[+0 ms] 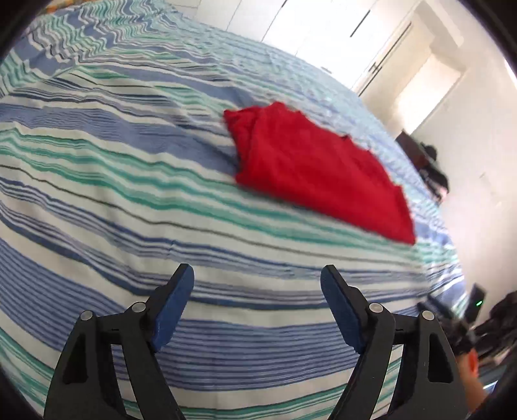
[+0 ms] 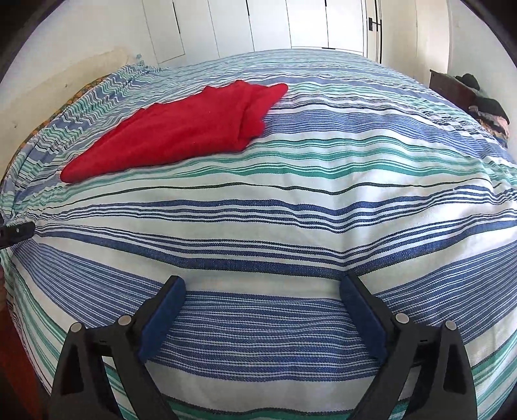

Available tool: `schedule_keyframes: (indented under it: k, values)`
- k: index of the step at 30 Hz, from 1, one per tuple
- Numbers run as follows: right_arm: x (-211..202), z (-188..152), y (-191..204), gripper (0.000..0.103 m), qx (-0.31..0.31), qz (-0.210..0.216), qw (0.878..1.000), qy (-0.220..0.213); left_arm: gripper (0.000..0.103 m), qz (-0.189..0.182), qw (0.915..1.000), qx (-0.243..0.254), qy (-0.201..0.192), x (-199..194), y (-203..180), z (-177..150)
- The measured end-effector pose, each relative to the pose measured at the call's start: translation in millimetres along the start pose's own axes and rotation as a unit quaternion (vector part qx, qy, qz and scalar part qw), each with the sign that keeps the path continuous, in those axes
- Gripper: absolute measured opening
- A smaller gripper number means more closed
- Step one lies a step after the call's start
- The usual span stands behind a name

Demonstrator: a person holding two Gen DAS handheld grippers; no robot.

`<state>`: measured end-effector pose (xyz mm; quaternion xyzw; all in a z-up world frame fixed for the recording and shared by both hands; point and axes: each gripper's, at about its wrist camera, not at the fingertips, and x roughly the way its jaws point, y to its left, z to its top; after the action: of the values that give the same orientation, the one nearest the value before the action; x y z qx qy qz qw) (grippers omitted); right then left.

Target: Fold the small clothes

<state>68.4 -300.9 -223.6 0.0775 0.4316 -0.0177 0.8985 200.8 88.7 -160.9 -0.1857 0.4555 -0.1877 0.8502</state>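
Note:
A red garment [image 1: 310,168] lies folded flat on the blue, green and white striped bedspread [image 1: 129,181]. In the left wrist view it sits ahead and to the right of my left gripper [image 1: 257,269], well beyond the fingertips. That gripper is open, with only bedspread between its blue pads. In the right wrist view the red garment [image 2: 181,129] lies far ahead and to the left, on the bedspread [image 2: 323,181]. My right gripper [image 2: 262,278] hangs open over bare striped cloth, holding nothing.
White wardrobe doors [image 2: 268,26] stand beyond the bed. A dark wooden piece with a pile of clothes [image 2: 484,103] is at the right of the bed. A dark, blurred device [image 1: 465,316] shows at the lower right edge of the left wrist view.

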Motion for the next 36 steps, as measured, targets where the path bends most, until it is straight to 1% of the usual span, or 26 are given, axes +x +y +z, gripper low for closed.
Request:
schedule_keyframes:
  k: [1,3,4,5,7,9,12,15,16,17,18,20,21,22,23,24,26,29,31,34,36]
  values:
    - [0,0,1,0.097,-0.001,0.000,1.000,-0.001,0.082,-0.019,0.9997,-0.011,-0.010,-1,-2,16]
    - [2,0,1,0.099,-0.004,0.003,1.000,-0.001,0.083,-0.027,0.9992,-0.021,-0.021,9,-3,51]
    - [2,1,1,0.099,-0.005,0.005,1.000,0.000,0.083,-0.027,0.9991,-0.025,-0.019,21,-1,67]
    - [3,1,1,0.100,-0.006,0.006,1.000,0.000,0.083,-0.020,0.9993,-0.028,-0.016,35,3,81]
    - [2,1,1,0.100,-0.005,0.006,1.000,0.001,0.081,0.010,0.9994,-0.033,0.005,68,9,105]
    - [2,2,1,0.100,-0.005,0.005,1.000,0.005,0.077,0.029,0.9983,-0.037,0.034,99,15,120]
    - [2,1,0,0.100,-0.004,0.006,1.000,0.005,0.077,0.028,0.9964,-0.030,0.074,133,17,131]
    - [2,2,0,0.101,-0.006,0.005,1.000,0.004,0.075,0.033,0.9954,-0.013,0.089,151,13,138]
    - [3,2,0,0.101,-0.007,0.006,1.000,0.003,0.068,0.028,0.9953,-0.010,0.092,154,12,138]
    - [3,2,0,0.102,-0.007,0.006,1.000,0.003,0.059,0.022,0.9951,-0.009,0.096,157,12,137]
    - [4,2,0,0.102,-0.008,0.007,1.000,0.003,0.055,0.018,0.9945,-0.010,0.102,158,12,136]
    - [4,3,0,0.102,-0.008,0.008,1.000,0.003,0.039,0.019,0.9935,-0.012,0.111,162,15,134]
    - [4,3,0,0.102,-0.008,0.008,1.000,0.003,0.035,0.023,0.9930,-0.014,0.115,163,16,133]
    - [4,3,0,0.102,-0.008,0.009,1.000,0.003,0.026,0.024,0.9927,-0.018,0.117,163,20,132]
    - [4,2,0,0.102,-0.008,0.008,1.000,0.003,0.014,0.022,0.9927,-0.027,0.116,162,23,133]
    - [4,2,0,0.102,-0.008,0.008,1.000,0.002,0.010,0.014,0.9927,-0.039,0.113,160,25,134]
    - [3,1,1,0.103,-0.007,0.009,1.000,0.001,0.008,0.004,0.9938,-0.054,0.097,150,22,139]
    - [3,1,1,0.103,-0.007,0.009,1.000,0.001,0.007,-0.027,0.9946,-0.069,0.072,132,-3,150]
    - [2,0,1,0.103,-0.007,0.010,1.000,0.001,0.007,-0.052,0.9945,-0.068,0.060,121,-32,160]
    - [2,1,1,0.103,-0.006,0.012,1.000,0.002,0.007,-0.081,0.9948,-0.025,0.056,116,-95,170]
    - [2,1,1,0.103,-0.006,0.013,1.000,0.003,0.007,-0.098,0.9934,0.004,0.060,122,-139,169]
